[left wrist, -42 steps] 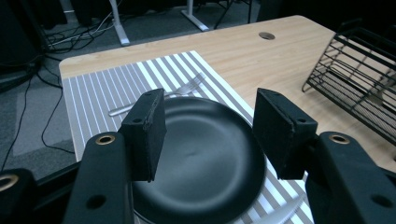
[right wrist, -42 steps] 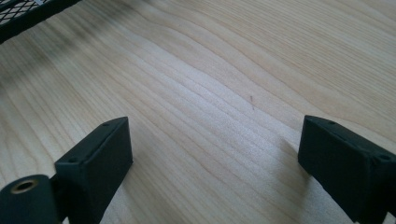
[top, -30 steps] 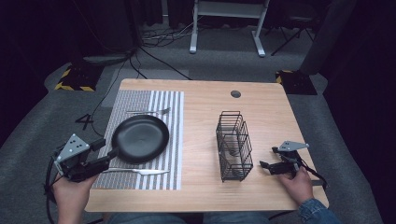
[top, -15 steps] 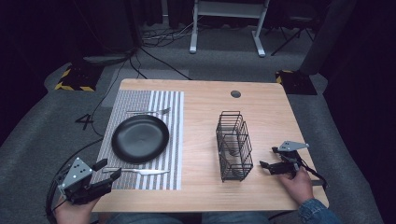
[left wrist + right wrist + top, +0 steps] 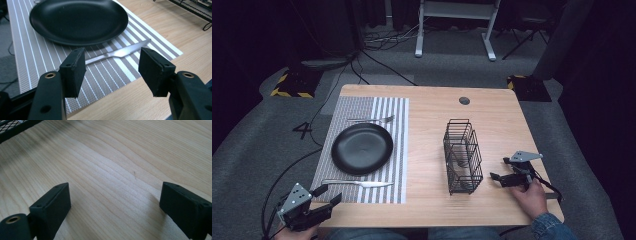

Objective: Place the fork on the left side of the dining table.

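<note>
Wooden table (image 5: 427,107) fills centre frame, pale grain, smooth. Left half: striped woven placemat (image 5: 399,150), ridged weave. On it a round matte-black plate (image 5: 362,148), glossy at the rim; above it a fork (image 5: 369,119). Right of centre, a black wire-mesh caddy (image 5: 463,156), upright. Knife (image 5: 117,53) — thin, polished steel — lies on the placemat just below the plate. Left gripper (image 5: 112,72) at lower left, jaws spread, empty, aimed at the knife. Right gripper (image 5: 507,170), lower right, jaws spread over bare wood. Risk, as I judge it: the flat slick blade may skid from the pads, or the pads may snag the mat.
</note>
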`<state>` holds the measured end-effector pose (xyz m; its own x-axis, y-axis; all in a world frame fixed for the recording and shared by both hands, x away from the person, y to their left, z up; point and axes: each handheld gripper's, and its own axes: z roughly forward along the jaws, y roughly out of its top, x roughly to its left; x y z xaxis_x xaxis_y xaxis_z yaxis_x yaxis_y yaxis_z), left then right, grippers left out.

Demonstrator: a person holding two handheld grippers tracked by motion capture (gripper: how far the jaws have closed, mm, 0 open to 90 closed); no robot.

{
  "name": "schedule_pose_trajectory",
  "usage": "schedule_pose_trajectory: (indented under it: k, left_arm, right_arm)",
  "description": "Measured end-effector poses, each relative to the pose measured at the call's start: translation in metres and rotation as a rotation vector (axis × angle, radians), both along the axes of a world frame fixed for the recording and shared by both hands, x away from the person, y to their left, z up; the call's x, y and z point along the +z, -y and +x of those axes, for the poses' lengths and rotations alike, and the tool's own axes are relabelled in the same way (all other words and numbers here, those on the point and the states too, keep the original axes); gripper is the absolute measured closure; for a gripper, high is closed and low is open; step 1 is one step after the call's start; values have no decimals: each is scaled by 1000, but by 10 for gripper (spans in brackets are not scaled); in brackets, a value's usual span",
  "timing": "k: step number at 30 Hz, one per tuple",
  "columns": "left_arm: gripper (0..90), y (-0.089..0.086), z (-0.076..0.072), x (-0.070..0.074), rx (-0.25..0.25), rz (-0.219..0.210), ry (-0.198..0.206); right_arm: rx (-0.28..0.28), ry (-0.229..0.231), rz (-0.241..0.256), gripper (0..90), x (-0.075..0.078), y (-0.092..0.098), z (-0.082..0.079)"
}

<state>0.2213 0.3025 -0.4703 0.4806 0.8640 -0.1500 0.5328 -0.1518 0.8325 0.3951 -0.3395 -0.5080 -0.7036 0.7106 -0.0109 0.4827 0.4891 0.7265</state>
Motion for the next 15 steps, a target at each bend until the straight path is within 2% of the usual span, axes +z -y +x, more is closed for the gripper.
schedule_pose_trajectory:
  k: [5, 15]
  left_arm:
    - [389, 0, 2, -12, -3, -7, -27]
    - [378, -4, 1, -35, 14, -34, -53]
  right_arm:
    - [0, 0, -1, 100, 0, 0, 0]
    - [0, 1, -1, 100, 0, 0, 0]
